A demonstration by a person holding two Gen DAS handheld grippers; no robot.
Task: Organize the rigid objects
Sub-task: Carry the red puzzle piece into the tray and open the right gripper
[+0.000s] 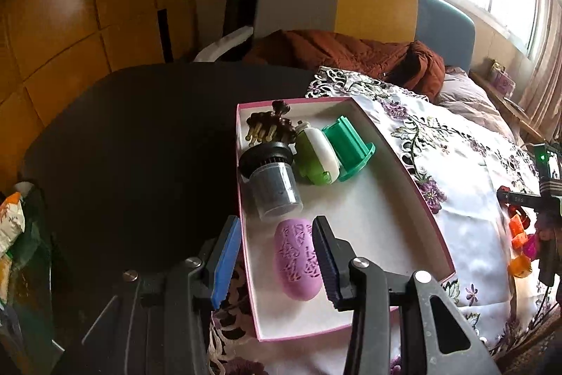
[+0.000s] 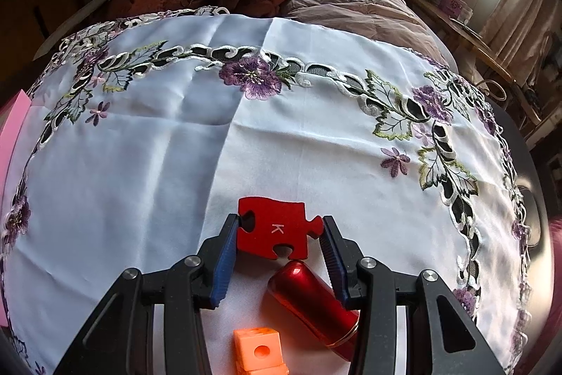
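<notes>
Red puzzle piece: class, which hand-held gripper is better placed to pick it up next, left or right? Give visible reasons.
Right. The right hand-held gripper already brackets the red puzzle piece on the tablecloth, fingers at either edge. The left hand-held gripper is over the box, straddling the purple case.

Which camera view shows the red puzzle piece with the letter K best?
The right wrist view: the red puzzle piece lies on the white tablecloth, close between the right gripper fingers, its K readable. The left wrist view does not show it.
</notes>
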